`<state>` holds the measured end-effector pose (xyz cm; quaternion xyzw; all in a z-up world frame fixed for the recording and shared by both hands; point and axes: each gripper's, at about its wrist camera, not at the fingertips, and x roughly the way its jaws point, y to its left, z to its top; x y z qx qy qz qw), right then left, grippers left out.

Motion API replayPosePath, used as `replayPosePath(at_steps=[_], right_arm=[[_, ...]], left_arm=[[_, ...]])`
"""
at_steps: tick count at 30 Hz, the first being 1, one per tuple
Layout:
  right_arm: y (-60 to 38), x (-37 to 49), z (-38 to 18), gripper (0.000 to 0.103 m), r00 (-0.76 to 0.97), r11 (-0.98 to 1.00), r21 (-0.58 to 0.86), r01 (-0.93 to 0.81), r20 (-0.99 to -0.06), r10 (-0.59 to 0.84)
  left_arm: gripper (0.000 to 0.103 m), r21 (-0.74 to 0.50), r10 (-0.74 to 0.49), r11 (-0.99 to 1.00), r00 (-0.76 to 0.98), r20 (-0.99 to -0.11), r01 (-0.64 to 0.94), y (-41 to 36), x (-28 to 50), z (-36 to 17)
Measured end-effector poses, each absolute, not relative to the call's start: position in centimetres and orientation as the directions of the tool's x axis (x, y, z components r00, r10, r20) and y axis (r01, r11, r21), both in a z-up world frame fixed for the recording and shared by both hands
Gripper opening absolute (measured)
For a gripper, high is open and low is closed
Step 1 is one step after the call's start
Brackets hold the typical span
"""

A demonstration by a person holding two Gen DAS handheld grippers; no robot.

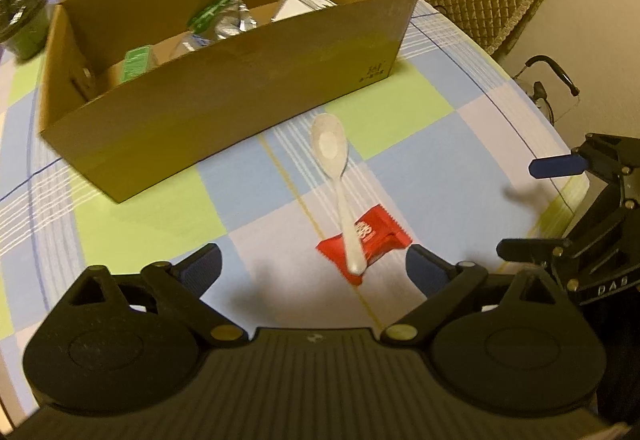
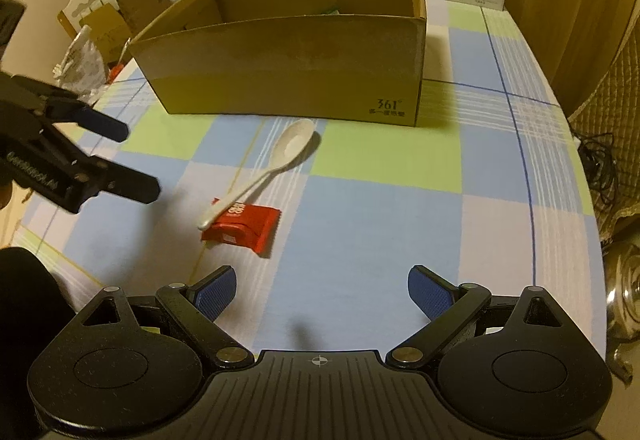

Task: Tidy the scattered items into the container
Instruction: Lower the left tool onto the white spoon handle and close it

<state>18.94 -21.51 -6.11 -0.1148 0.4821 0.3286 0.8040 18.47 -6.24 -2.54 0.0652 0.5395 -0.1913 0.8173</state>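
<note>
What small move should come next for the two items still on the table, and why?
Probably lower the open left gripper onto the white spoon first. Its handle end lies across the red packet, so the packet is hard to take cleanly until the spoon is lifted. Both items lie outside the cardboard box, and the right gripper is also open and holds nothing.

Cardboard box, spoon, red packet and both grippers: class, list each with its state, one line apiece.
Cardboard box: open-topped, upright, already holding several items.
White spoon: lying on the tablecloth, bowl up, handle end resting on the packet.
Red packet: flat on the tablecloth, sealed, outside the box.
Left gripper: open, empty.
Right gripper: open, empty.
</note>
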Motion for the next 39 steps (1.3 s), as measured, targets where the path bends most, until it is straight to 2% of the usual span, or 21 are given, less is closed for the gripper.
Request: replayPosePath(at_steps=[3, 7, 14, 16, 20, 24, 32, 39], right_arm=[[-21.2, 18.8, -6.6, 0.098, 0.307, 0.732, 0.120, -0.671, -0.853, 0.422], [-20.5, 18.7, -7.3, 0.098, 0.285, 0.699, 0.112, -0.706, -0.859, 0.425], [-19.7, 19.4, -8.6, 0.098, 0.257, 0.685, 0.123, -0.718, -0.868, 0.426], [-19.4, 19.8, -8.9, 0.098, 0.250, 0.683, 0.124, -0.720, -0.871, 0.423], [-19.0, 20.5, -9.6, 0.098, 0.235, 0.675, 0.128, -0.726, -0.877, 0.419], [-18.6, 21.1, -10.1, 0.098, 0.224, 0.668, 0.129, -0.733, -0.882, 0.416], [-17.0, 20.8, -10.2, 0.098, 0.208, 0.627, 0.126, -0.769, -0.878, 0.431], [-14.0, 19.5, -10.0, 0.098, 0.181, 0.466, 0.062, -0.883, -0.869, 0.460]], left_arm=[[0.090, -0.116, -0.259, 0.907, 0.319, -0.912, 0.405, -7.3, 19.4, -3.6], [0.073, -0.139, -0.276, 0.897, 0.286, -0.918, 0.420, -8.4, 20.7, -5.2], [0.052, -0.175, -0.294, 0.900, 0.260, -0.920, 0.399, -9.2, 23.4, -7.6], [0.040, -0.171, -0.288, 0.901, 0.252, -0.924, 0.399, -9.4, 24.0, -8.2], [0.027, -0.166, -0.278, 0.903, 0.244, -0.929, 0.396, -9.3, 24.7, -9.2], [0.008, -0.176, -0.280, 0.904, 0.231, -0.932, 0.389, -8.5, 24.7, -9.9], [0.006, -0.120, -0.234, 0.897, 0.226, -0.946, 0.425, -4.2, 22.5, -8.9], [0.006, -0.063, -0.179, 0.887, 0.215, -0.960, 0.458, -0.8, 20.2, -8.5]])
